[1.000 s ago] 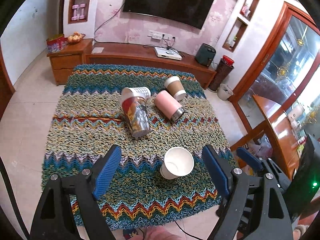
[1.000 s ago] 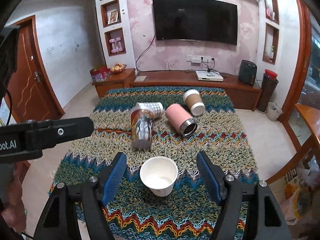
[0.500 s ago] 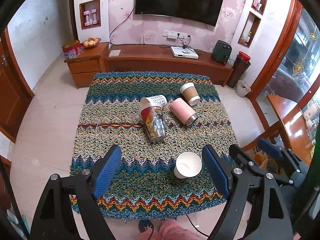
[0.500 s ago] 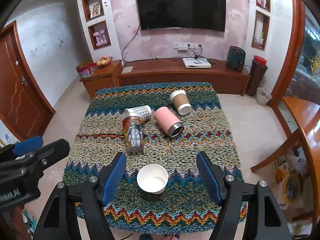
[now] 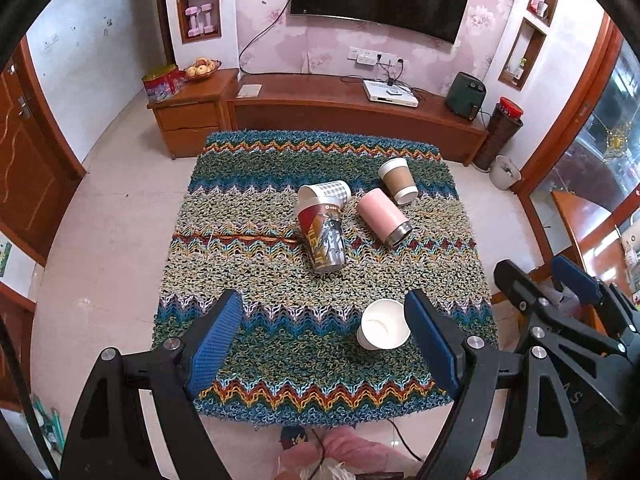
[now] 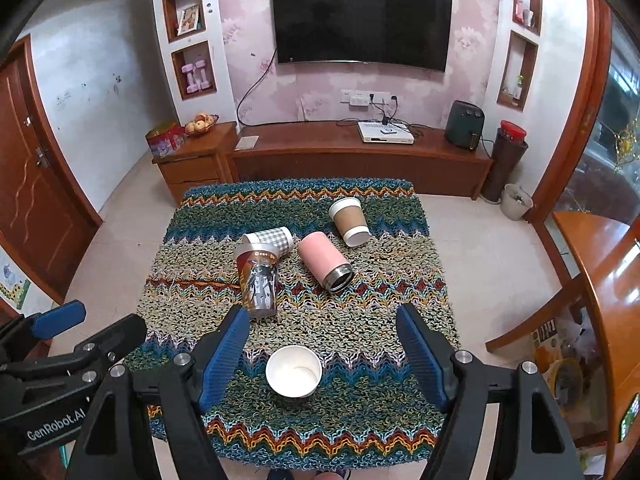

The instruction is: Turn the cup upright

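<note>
A white paper cup [image 6: 294, 371] stands upright, mouth up, near the front edge of a table with a zigzag knitted cover [image 6: 380, 412]; it also shows in the left wrist view [image 5: 383, 324]. Behind it lie on their sides a printed can-like cup [image 6: 258, 280], a checked cup [image 6: 270, 238], a pink tumbler [image 6: 325, 261] and a brown coffee cup [image 6: 349, 222]. My right gripper [image 6: 322, 356] is open and empty, raised above and in front of the white cup. My left gripper [image 5: 324, 338] is open and empty, to the left of the white cup.
A wooden TV cabinet [image 6: 340, 160] with a white box and a dark appliance runs along the back wall under a TV. A small bin [image 6: 516, 202] stands on the floor at right. A wooden table [image 6: 600, 264] is at far right. A door [image 6: 28, 184] is on the left.
Both grippers have pulled back and up from the table, so the cups look smaller and farther. The white cup stands where it was. Both grippers stay open.
</note>
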